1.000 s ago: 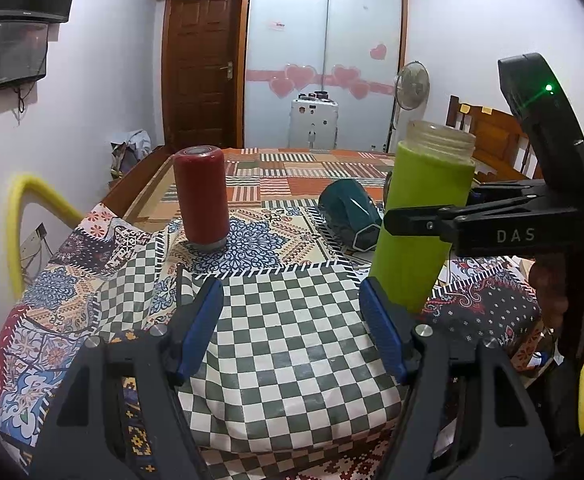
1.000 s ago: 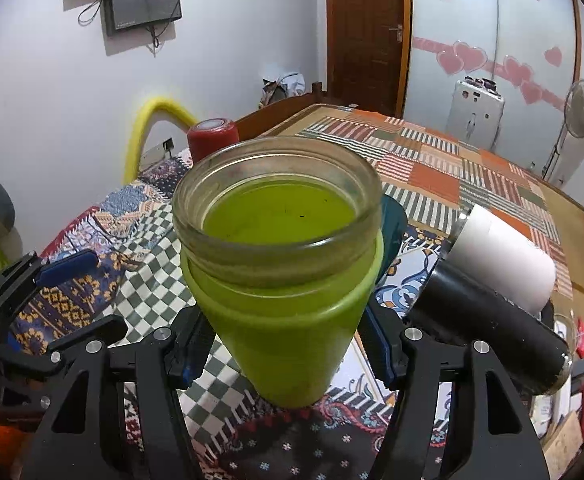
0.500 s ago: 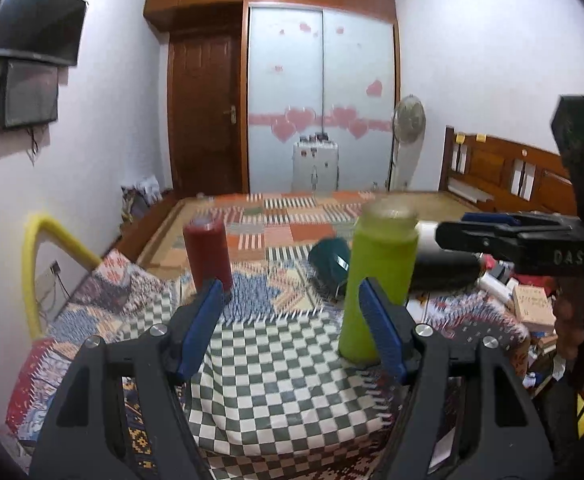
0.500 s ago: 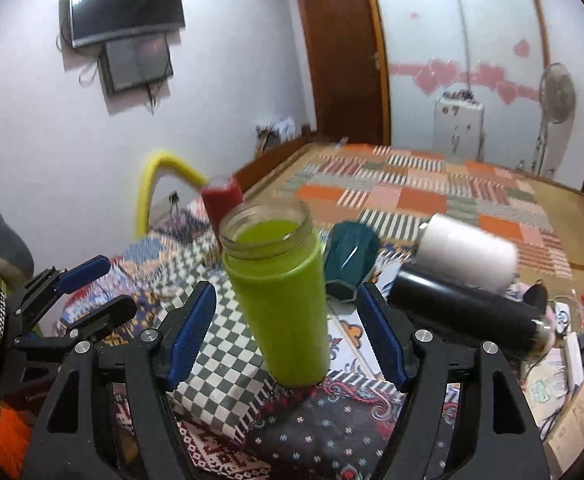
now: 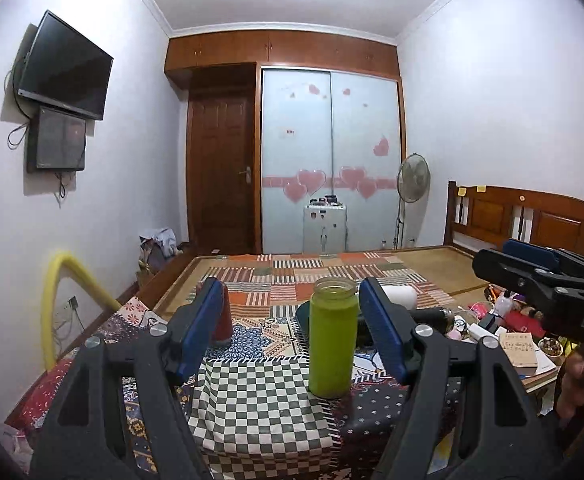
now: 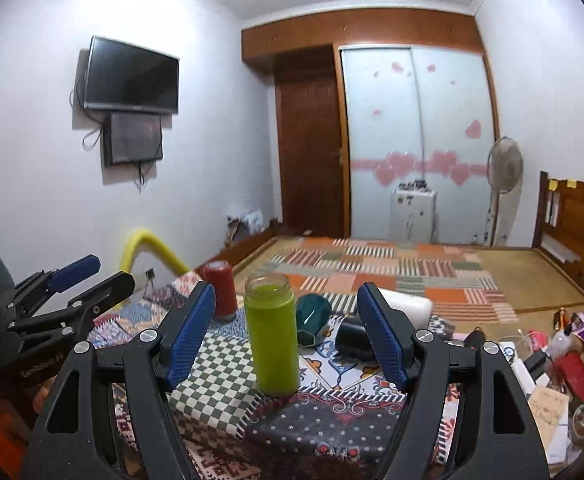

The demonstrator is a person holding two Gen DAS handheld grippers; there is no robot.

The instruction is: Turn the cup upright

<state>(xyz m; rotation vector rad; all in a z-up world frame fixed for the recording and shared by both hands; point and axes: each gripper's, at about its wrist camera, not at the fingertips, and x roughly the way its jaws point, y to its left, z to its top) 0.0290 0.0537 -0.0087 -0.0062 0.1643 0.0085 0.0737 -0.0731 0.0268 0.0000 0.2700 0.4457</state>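
Five drinking vessels are on the patchwork cloth (image 6: 332, 420). One green cup (image 6: 272, 344) stands upright, mouth up, at the near part of the cloth where the checkered patch meets the dark floral patch; its glass rim is uncovered, and whether it holds any liquid cannot be told. One red cup (image 6: 220, 293) stands behind it to the left, closed end up. One teal cup (image 6: 312, 318) lies on its side behind the green cup. One black bottle (image 6: 352, 338) and one white bottle (image 6: 408, 306) lie on their sides to the right.

Two grippers are present. The left gripper (image 5: 287, 330) has its fingers spread wide and holds nothing. The right gripper (image 6: 285, 334) likewise has its fingers wide apart and clear of the green cup, which stands free beyond them.
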